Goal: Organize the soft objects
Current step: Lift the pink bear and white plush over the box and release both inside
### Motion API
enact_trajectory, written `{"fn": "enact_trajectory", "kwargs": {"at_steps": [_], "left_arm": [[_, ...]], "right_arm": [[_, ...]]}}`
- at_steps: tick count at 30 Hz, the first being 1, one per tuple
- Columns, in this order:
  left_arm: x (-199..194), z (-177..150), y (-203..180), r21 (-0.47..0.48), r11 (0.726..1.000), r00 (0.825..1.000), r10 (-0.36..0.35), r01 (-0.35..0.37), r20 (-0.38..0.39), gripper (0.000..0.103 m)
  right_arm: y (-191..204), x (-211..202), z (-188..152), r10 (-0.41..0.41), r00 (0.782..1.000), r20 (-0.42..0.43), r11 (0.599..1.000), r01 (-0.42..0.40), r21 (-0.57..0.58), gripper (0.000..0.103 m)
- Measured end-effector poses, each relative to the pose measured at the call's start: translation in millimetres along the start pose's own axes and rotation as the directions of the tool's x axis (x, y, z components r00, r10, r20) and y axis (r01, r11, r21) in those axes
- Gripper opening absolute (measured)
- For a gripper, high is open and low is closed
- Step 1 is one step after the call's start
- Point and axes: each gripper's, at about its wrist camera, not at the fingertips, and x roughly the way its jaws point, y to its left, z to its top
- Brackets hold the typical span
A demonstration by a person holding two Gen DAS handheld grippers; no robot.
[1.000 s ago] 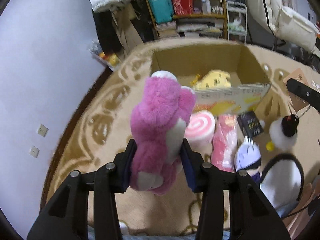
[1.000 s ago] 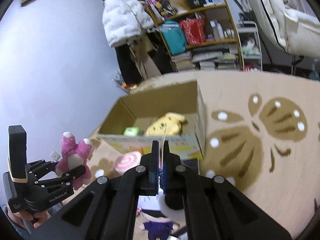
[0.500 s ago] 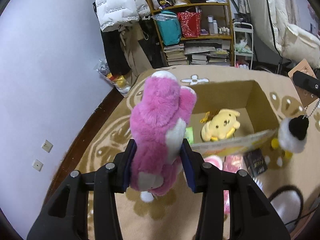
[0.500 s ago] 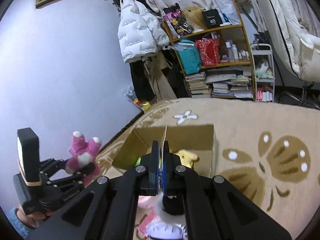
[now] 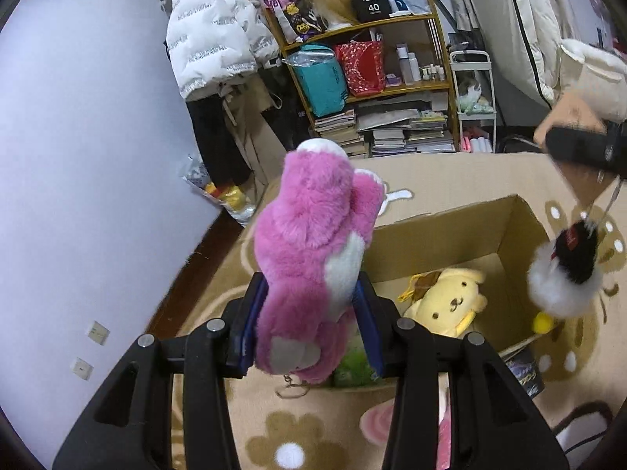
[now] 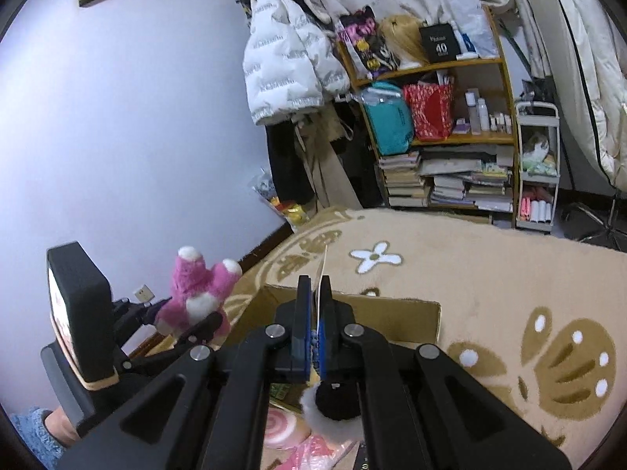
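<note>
Both grippers are rising over the cardboard box [image 5: 462, 231]: left gripper [image 5: 309, 313] clenching pink bear [image 5: 313, 250], right gripper [image 6: 313, 325] pinching pompom keychain [image 5: 564, 278] at 3 o'clock. Drops are coming next.

Pink plush bear [image 5: 313, 258] with white belly and ear tips, yellow plush dog [image 5: 446, 301] at 4 o'clock, brown cardboard box [image 5: 450, 235], black-and-white pompom [image 5: 564, 278], beige rug [image 6: 490, 274] with brown and white flower motifs, white puffer jacket [image 6: 290, 62]

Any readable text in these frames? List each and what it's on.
"40": black box on the top shelf, also visible from the right wrist.
Small print under the "40": too small to read.
White puffer jacket lettering: repeated print, blurred.
Book spines, bottle labels: too small to read.
</note>
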Motion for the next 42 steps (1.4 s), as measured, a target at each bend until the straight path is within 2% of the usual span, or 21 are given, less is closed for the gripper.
{"fn": "enact_trajectory", "kwargs": {"at_steps": [8, 15, 20, 21, 22, 23, 27, 30, 31, 32, 34, 36, 38, 42], "left_arm": [[25.1, -5.3, -4.2, -0.033, 0.996, 0.997, -0.080, 0.080, -0.017, 0.042], [44.9, -7.2, 1.6, -0.096, 0.986, 0.988, -0.144, 0.138, -0.057, 0.043], [52.8, -9.5, 0.1, -0.063, 0.991, 0.990, -0.126, 0.122, -0.066, 0.045], [54.2, -10.7, 0.5, -0.070, 0.988, 0.988, -0.142, 0.137, -0.068, 0.045], [53.7, -11.3, -0.4, -0.071, 0.987, 0.986, -0.152, 0.147, -0.066, 0.050], [53.0, -11.8, -1.2, -0.069, 0.986, 0.986, -0.154, 0.150, -0.063, 0.061], [48.2, -11.9, -4.4, -0.034, 0.992, 0.991, -0.121, 0.119, -0.059, 0.075], [45.4, -11.4, -3.2, -0.038, 0.992, 0.991, -0.119, 0.116, -0.063, 0.084], [43.4, -11.2, -1.7, -0.047, 0.992, 0.991, -0.117, 0.114, -0.061, 0.088], [41.4, -11.5, 0.0, -0.056, 0.992, 0.991, -0.117, 0.114, -0.058, 0.091], [37.6, -10.6, 3.2, -0.073, 0.990, 0.991, -0.122, 0.118, -0.054, 0.093], [33.5, -10.7, 7.3, -0.085, 0.989, 0.991, -0.124, 0.119, -0.057, 0.093], [26.2, -11.2, 10.9, -0.099, 0.988, 0.991, -0.123, 0.117, -0.055, 0.096], [9.3, -12.8, 17.2, -0.111, 0.990, 0.995, -0.097, 0.092, -0.038, 0.101]], "right_arm": [[-15.6, 35.1, -11.9, -0.031, 0.995, -0.098, 0.999, 0.032, 0.003, 0.004], [-24.7, 50.8, -20.2, -0.024, 0.989, -0.146, 0.999, 0.029, 0.032, 0.005], [-24.7, 60.8, -28.4, -0.052, 0.979, -0.196, 0.998, 0.057, 0.019, 0.007], [-25.2, 61.9, -28.6, -0.050, 0.978, -0.200, 0.998, 0.056, 0.022, 0.007], [-25.5, 62.5, -29.3, -0.048, 0.978, -0.204, 0.998, 0.054, 0.027, 0.007], [-26.2, 63.1, -30.2, -0.046, 0.976, -0.211, 0.998, 0.054, 0.031, 0.007], [-27.4, 61.3, -33.0, -0.072, 0.975, -0.211, 0.996, 0.080, 0.031, 0.015], [-30.0, 59.2, -34.6, -0.063, 0.973, -0.222, 0.996, 0.077, 0.054, 0.038], [-30.8, 57.5, -35.0, -0.061, 0.972, -0.226, 0.995, 0.077, 0.062, 0.052], [-30.7, 56.3, -34.7, -0.068, 0.971, -0.231, 0.995, 0.084, 0.060, 0.060], [-29.1, 51.5, -34.4, -0.104, 0.967, -0.232, 0.993, 0.116, 0.039, 0.062], [-27.4, 45.1, -33.9, -0.103, 0.968, -0.228, 0.993, 0.114, 0.035, 0.071], [-27.7, 38.3, -33.2, -0.099, 0.969, -0.226, 0.993, 0.112, 0.046, 0.093], [-26.5, 21.7, -30.3, -0.111, 0.975, -0.193, 0.991, 0.123, 0.050, 0.103]]}}
